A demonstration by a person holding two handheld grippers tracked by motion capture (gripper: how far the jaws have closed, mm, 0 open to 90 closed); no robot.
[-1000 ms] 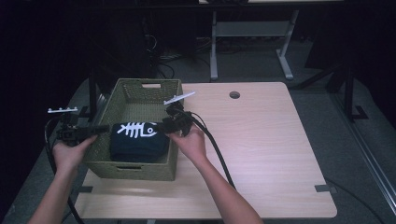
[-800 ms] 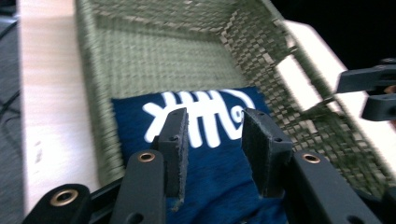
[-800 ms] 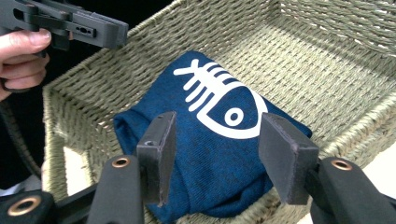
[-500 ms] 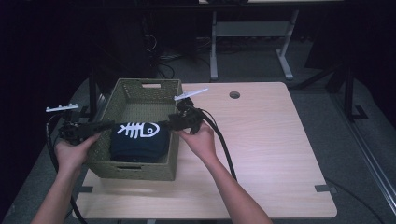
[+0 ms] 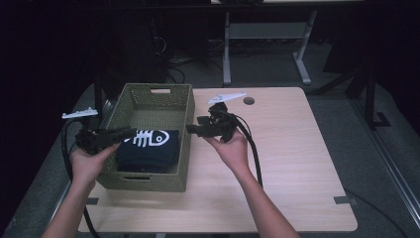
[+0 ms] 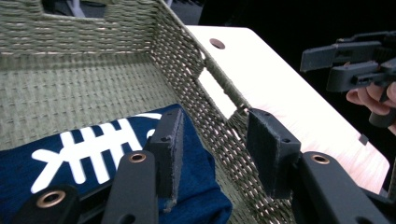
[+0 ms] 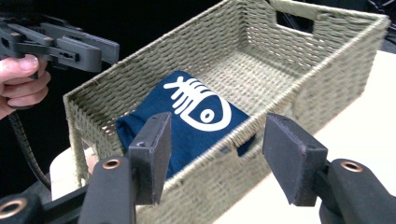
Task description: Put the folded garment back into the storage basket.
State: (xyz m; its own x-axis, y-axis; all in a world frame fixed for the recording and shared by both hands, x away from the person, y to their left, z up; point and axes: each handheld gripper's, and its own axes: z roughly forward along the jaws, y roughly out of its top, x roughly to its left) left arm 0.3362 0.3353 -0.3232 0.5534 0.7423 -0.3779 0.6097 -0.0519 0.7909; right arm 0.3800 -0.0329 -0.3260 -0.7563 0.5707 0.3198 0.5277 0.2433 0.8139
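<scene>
A folded navy cloth with a white fish-skeleton print (image 5: 148,148) lies flat in the near half of the green woven rectangular basket (image 5: 185,124), which stands on the left part of the pale wooden table (image 5: 297,163). The left gripper (image 5: 130,132) hangs over the basket's left rim above the cloth; its jaws have just been opening, with nothing between them. The right gripper (image 5: 190,130) is just outside the basket's right wall, its jaws likewise just opening and empty.
</scene>
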